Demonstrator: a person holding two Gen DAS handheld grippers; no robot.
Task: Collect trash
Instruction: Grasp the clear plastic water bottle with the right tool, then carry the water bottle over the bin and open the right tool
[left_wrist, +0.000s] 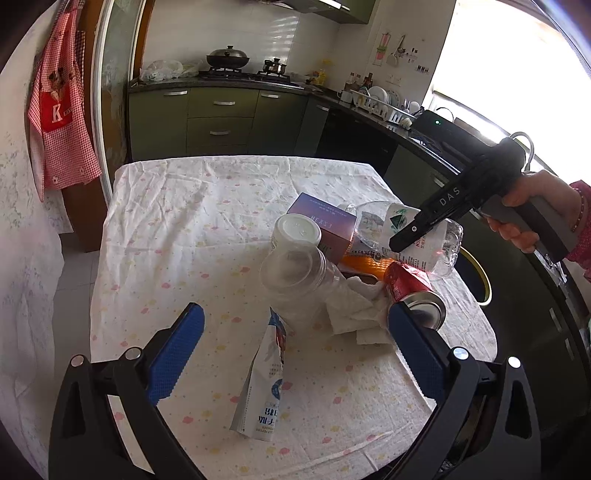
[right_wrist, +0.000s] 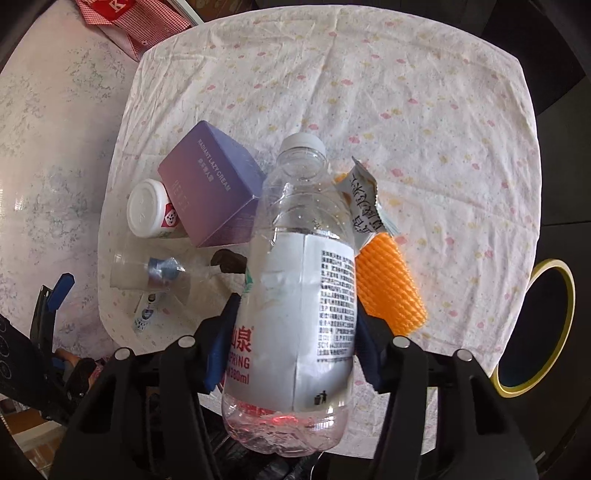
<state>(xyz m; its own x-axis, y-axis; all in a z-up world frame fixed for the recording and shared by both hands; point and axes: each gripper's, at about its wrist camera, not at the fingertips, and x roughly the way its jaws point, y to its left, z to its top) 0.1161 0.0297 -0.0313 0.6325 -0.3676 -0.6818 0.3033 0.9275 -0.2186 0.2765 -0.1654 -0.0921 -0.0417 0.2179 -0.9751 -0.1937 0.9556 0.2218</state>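
One water bottle (right_wrist: 291, 280) in right jaws, one purple box (right_wrist: 212, 184), one white jar (right_wrist: 147, 208)

Trash on the clothed table, counted

One clear water bottle (right_wrist: 291, 280) at centre; one purple cream box (right_wrist: 212, 186) at 10 o'clock; one white jar (right_wrist: 147, 208) at 9; one orange mesh sleeve (right_wrist: 388, 288) at 3; one red can (left_wrist: 410, 291); one clear plastic jar (left_wrist: 295, 280); one white pouch (left_wrist: 262, 384).

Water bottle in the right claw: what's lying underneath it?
Under the water bottle show an orange mesh sleeve, a torn wrapper, a purple box's corner and something dark. What is directly beneath its label is hidden.
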